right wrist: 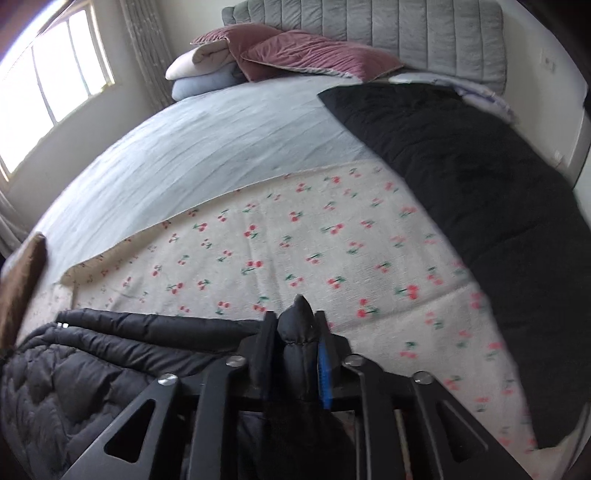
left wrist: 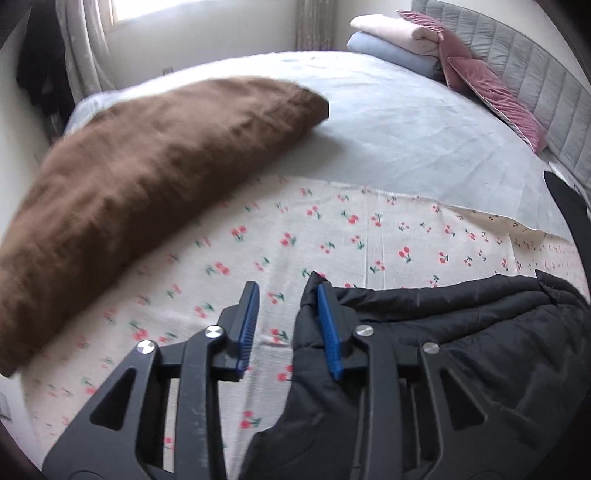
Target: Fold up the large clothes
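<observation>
Looked down over a bed (right wrist: 207,147) under a pale blue sheet, with a grey padded headboard (right wrist: 388,29), two plum pillows (right wrist: 306,55) and a window (right wrist: 55,74) off to one side. Showed a cherry-print cloth (right wrist: 295,240) spread over the near half of the mattress. Found a brown folded cloth (left wrist: 147,177) blurred along the left of that print, and a black blanket (right wrist: 480,184) stretched along the right edge.

Lay at the near edge of the cherry print, between both tools: the black puffer jacket (left wrist: 461,332), quilted and bunched.

Held the left tongs (left wrist: 287,286) parted, with bare print showing in the gap and a corner of the jacket against the outer side of one blue pad (left wrist: 328,332), nothing gripped. Kept the right tongs (right wrist: 295,315) only narrowly apart, a puffy fold of the jacket filling the gap and poking up past the tips; seemed pinched there, though motion blur left the contact uncertain.
</observation>
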The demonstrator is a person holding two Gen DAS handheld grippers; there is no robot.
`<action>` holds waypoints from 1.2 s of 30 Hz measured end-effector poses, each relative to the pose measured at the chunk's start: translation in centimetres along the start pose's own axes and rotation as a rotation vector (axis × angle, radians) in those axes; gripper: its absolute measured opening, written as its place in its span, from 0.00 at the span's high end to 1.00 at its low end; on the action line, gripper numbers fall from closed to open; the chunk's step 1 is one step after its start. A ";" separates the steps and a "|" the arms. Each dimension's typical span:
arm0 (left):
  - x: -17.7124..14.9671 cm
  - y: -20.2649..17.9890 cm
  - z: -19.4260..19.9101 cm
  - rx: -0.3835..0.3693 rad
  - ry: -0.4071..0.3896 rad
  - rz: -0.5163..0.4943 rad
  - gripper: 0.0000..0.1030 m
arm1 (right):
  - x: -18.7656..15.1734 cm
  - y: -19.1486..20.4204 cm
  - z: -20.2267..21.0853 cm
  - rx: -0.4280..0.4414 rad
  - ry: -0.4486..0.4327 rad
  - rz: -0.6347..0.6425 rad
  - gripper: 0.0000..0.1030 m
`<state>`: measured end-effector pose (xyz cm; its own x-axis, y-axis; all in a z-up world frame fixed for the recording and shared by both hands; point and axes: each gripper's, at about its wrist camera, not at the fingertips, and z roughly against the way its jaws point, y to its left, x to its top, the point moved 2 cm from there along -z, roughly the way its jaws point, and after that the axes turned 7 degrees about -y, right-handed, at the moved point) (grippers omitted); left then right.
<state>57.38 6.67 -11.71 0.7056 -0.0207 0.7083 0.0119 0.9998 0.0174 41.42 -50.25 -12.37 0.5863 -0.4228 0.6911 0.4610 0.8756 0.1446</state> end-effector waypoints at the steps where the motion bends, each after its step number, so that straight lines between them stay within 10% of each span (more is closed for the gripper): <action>1: 0.2 -0.1 0.8 0.007 -0.014 -0.010 0.65 | 0.2 0.2 0.8 -0.004 -0.017 0.003 0.66; 4: 0.9 -1.0 3.5 -0.053 -0.041 0.027 0.52 | 0.9 1.7 3.4 0.023 -0.069 0.002 0.43; 9: -0.5 -7.8 9.2 -0.279 -0.095 -0.008 0.26 | -0.7 8.8 8.0 0.207 -0.106 0.056 0.32; 13: -3.1 -13.8 10.0 -0.358 -0.070 -0.117 0.23 | -3.8 15.9 8.9 0.321 -0.041 0.194 0.30; 19: -6.1 -13.4 6.7 -0.254 -0.015 -0.198 0.23 | -7.1 18.0 6.3 0.295 0.034 0.298 0.30; 28: -5.8 0.1 5.2 -0.008 0.002 -0.059 0.23 | -4.5 2.4 5.1 0.008 -0.001 0.106 0.30; 32: -5.5 1.5 8.5 -0.024 -0.029 0.045 0.23 | -4.7 0.9 8.8 -0.009 -0.017 0.062 0.30; 36: -7.5 -3.7 13.4 -0.119 -0.084 -0.065 0.23 | -6.8 5.2 13.5 0.108 -0.043 0.106 0.30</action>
<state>42.52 3.05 -7.61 0.6392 -0.0806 0.7648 0.1431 0.9896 -0.0153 30.78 -39.69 -6.75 0.5974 -0.3181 0.7361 0.3227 0.9357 0.1425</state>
